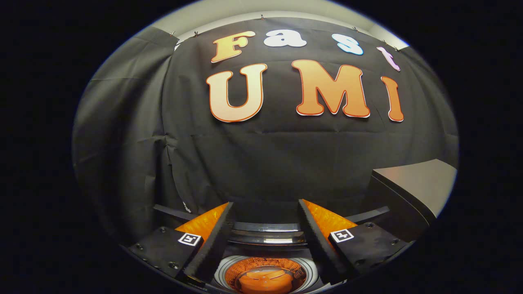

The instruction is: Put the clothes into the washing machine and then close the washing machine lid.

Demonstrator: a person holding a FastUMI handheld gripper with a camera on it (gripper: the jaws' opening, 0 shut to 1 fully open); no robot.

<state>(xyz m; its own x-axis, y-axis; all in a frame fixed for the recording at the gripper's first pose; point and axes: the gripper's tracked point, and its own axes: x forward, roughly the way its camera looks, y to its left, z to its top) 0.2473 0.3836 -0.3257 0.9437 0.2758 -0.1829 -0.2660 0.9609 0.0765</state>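
Observation:
My gripper (265, 203) is open, with a wide gap and nothing between its fingers (212, 241). Low down between them I look into the washing machine's round opening (265, 277), which has a white rim (220, 271) and an orange drum with an orange hub at its bottom. Just beyond the opening a curved glossy band (265, 234) spans the gap between the fingers; it looks like the edge of the raised lid, though I cannot tell for sure. The gripper hovers above the machine and points at the wall more than at the drum.
The black cloth wall (265, 163) stands close ahead and wraps round to the left. A grey flat-topped block (416, 181) with dark sides juts in at the right, level with the fingertips.

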